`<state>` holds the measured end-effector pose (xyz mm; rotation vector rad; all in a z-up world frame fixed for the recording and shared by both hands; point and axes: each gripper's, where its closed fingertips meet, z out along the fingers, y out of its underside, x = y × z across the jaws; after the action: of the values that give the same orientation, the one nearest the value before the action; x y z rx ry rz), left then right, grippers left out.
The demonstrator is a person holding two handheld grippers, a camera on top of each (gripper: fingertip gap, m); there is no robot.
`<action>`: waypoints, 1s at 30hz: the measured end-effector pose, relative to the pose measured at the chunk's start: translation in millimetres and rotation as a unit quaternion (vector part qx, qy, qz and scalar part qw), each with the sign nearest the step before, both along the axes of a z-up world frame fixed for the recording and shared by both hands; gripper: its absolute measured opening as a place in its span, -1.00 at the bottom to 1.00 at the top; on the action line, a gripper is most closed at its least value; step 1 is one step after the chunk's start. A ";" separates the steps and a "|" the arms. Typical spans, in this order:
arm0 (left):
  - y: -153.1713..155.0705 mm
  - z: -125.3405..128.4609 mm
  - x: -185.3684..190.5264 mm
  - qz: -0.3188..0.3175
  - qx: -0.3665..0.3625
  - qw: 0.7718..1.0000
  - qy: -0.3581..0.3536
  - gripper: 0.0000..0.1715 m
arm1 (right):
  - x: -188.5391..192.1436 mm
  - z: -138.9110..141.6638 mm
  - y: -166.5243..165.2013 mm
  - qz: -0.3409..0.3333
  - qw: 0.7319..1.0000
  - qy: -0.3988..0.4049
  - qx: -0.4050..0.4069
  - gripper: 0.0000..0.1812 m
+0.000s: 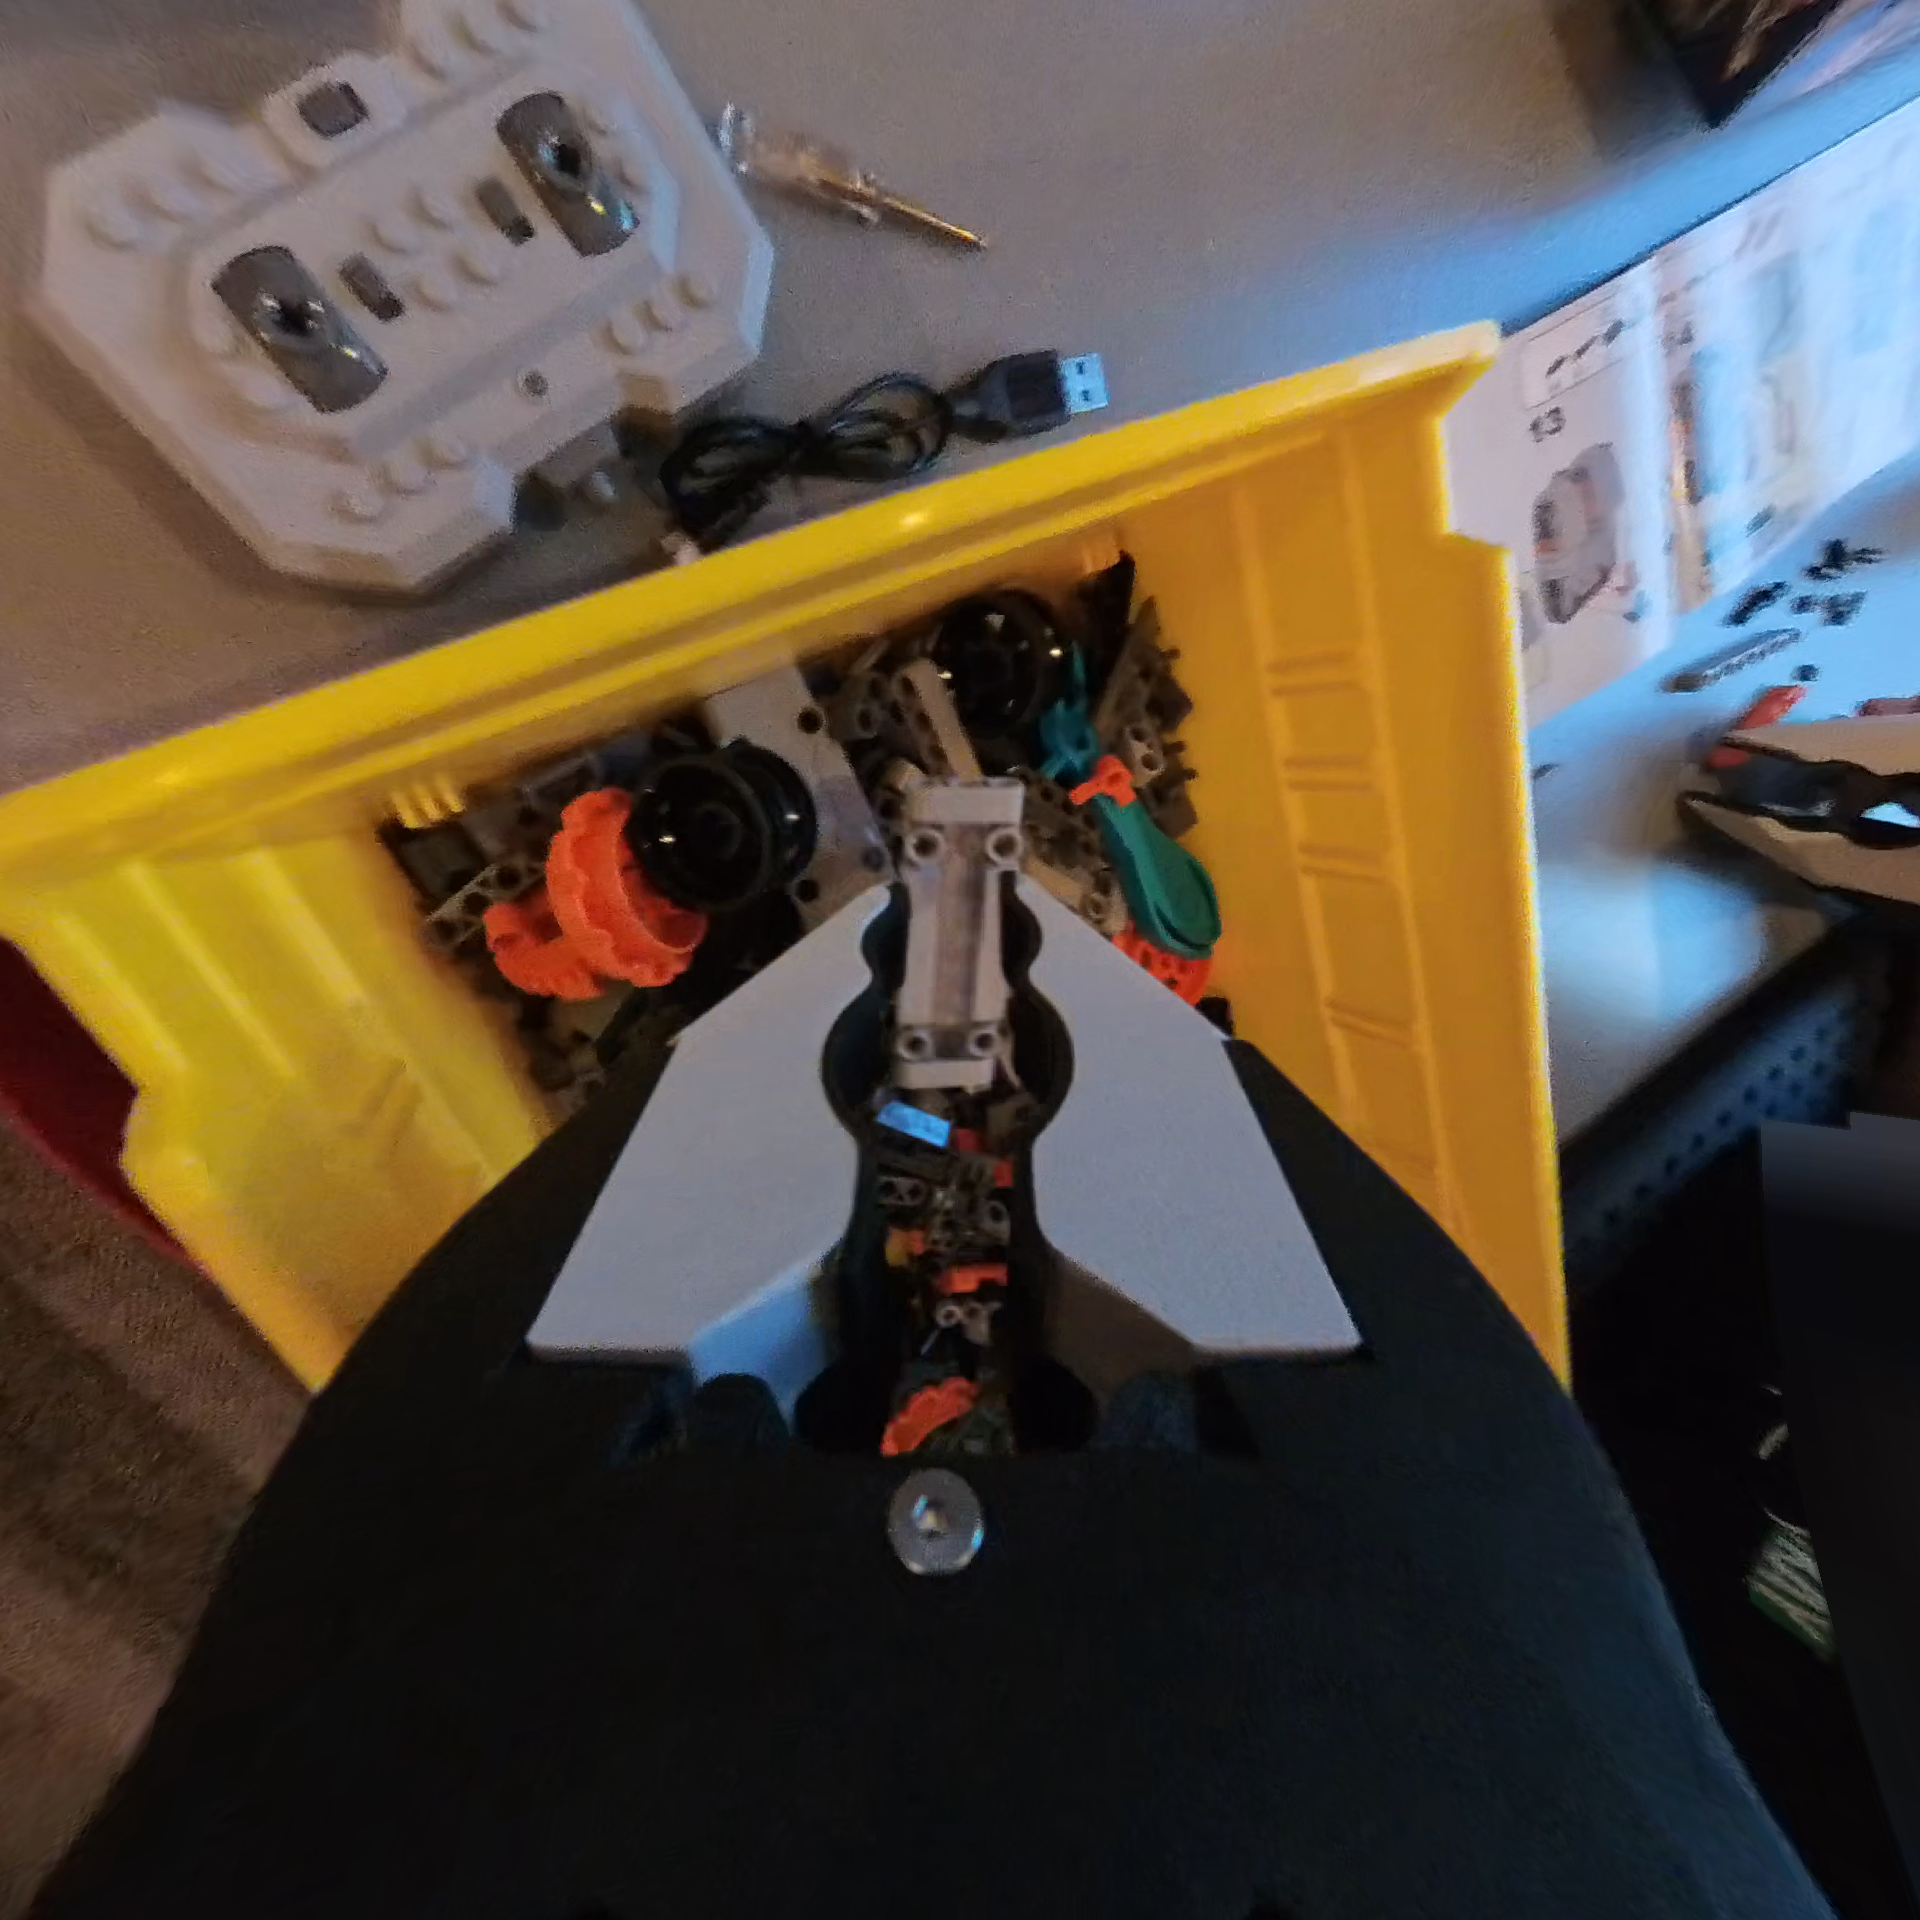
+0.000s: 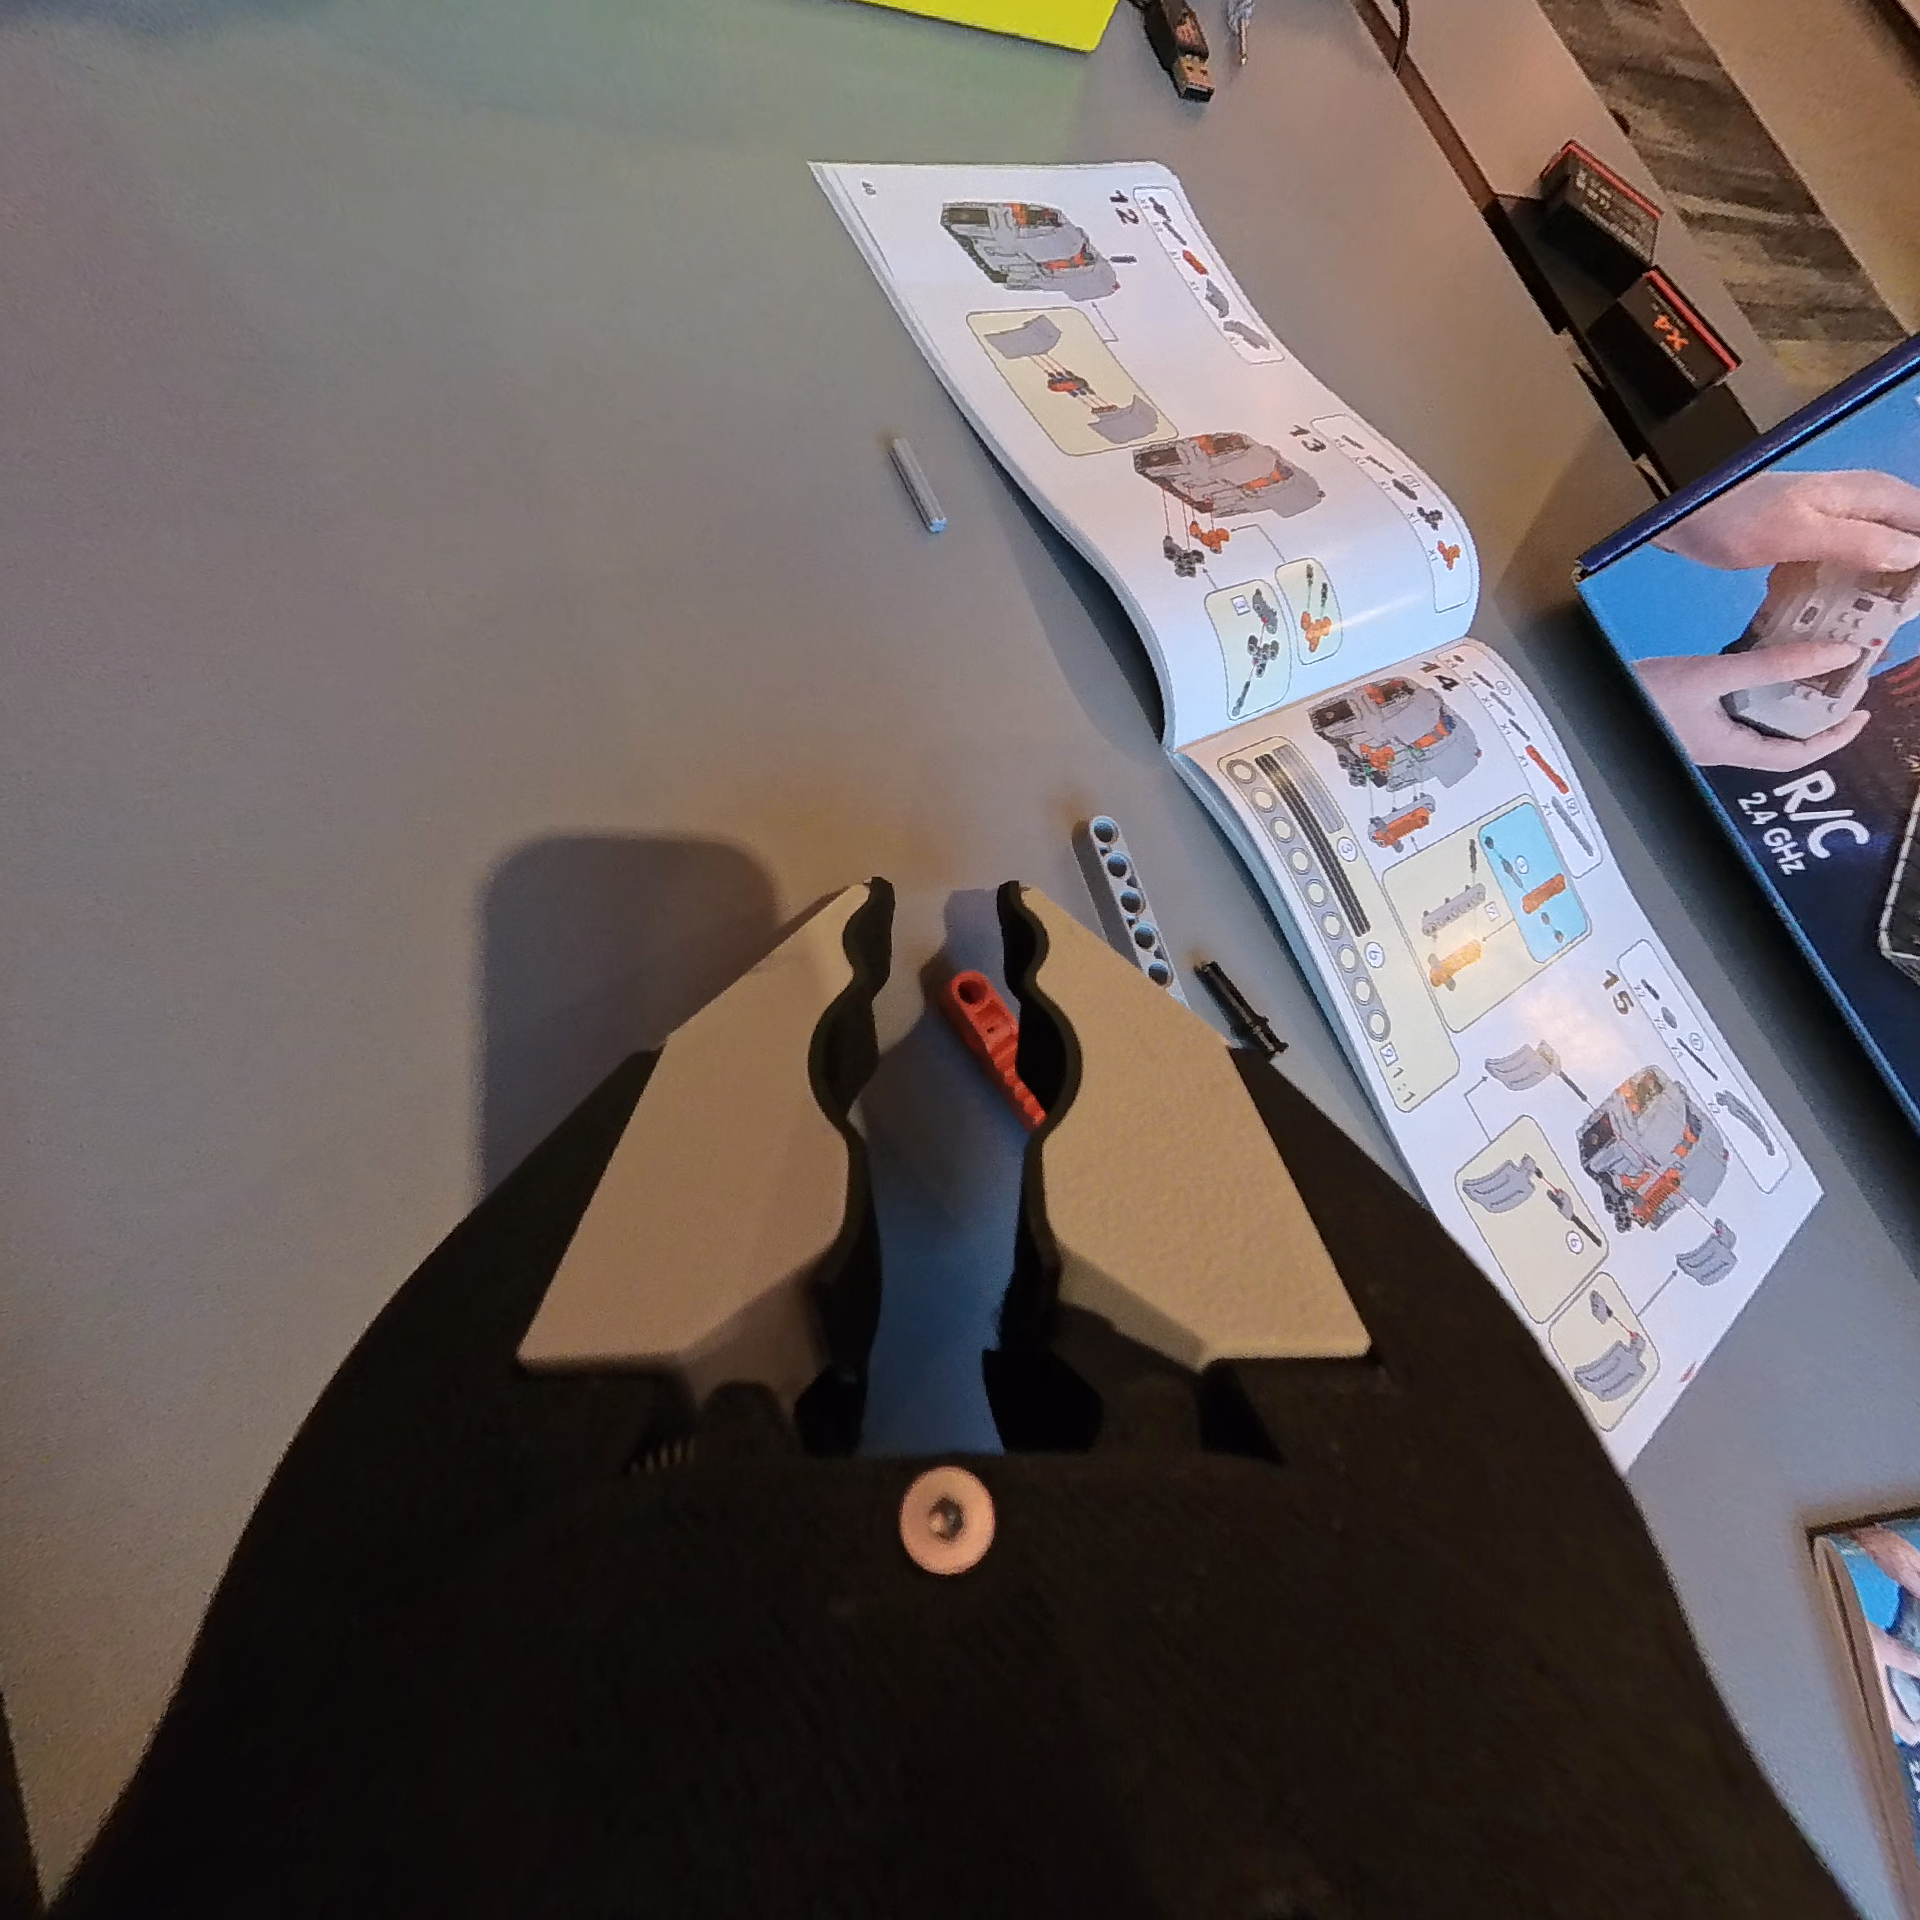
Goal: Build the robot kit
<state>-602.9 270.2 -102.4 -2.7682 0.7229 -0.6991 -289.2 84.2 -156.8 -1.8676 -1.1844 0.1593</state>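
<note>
Grey block (image 1: 956, 925) clamped in left hand-held gripper (image 1: 951, 914); right (image 2: 943, 888) apart, part-hiding red piece (image 2: 987, 1039).

Bench (image 2: 364, 436): flat grey top, matte, catching warm light in places and cool blue elsewhere. Floor (image 1: 94, 1382): brown, streaked, seen past the bench's near edge. Dark shelf unit (image 2: 1590, 312) beyond the bench's far side.

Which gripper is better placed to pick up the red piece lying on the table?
Right. The right gripper hangs open directly over the red piece, which lies between its fingers on the grey table. The left gripper is over the yellow bin, shut on a grey block.
</note>
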 end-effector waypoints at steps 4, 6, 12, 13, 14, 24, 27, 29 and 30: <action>-16.5 -0.9 -17.6 0.008 -0.023 0.998 0.057 -0.54 | 0.4 0.2 0.6 -0.002 1.000 0.005 -0.002 -0.79; -44.0 14.9 -5.3 -0.060 -0.027 0.997 0.030 -0.78 | 0.3 0.2 0.6 -0.002 1.000 0.005 -0.002 -0.79; -133.3 -4.0 -3.1 -0.450 0.012 0.890 0.079 -0.72 | 0.3 0.0 0.1 0.000 1.000 -0.001 0.001 -0.79; -136.9 -9.0 -4.2 -0.469 0.011 0.879 0.080 -0.73 | 0.3 -0.1 0.0 0.000 1.000 -0.002 0.002 -0.79; -138.5 -12.6 -4.9 -0.471 -0.003 0.878 0.082 -0.69 | 0.4 -0.1 -0.1 0.001 1.000 -0.003 0.002 -0.79; -147.4 -46.3 -15.5 -0.473 -0.097 0.863 0.150 -0.88 | 0.5 -0.2 -0.5 0.001 1.000 -0.001 -0.001 -0.79; -146.4 -36.9 -16.4 -0.456 -0.096 0.873 0.144 -0.97 | 0.6 -0.2 -0.7 0.002 1.000 -0.002 -0.001 -0.79; -137.5 -25.2 -16.2 -0.432 -0.068 0.890 0.131 -0.99 | 0.6 -0.3 -0.7 0.002 1.000 -0.002 -0.001 -0.79; -127.2 -19.7 -15.6 -0.415 -0.039 0.900 0.129 -1.00 | 0.6 -0.3 -0.8 0.002 1.000 -0.002 -0.001 -0.79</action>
<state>-618.5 143.0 -122.1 -2.5621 2.0212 -0.4714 -288.6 83.4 -157.1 -1.8683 -1.1904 0.1597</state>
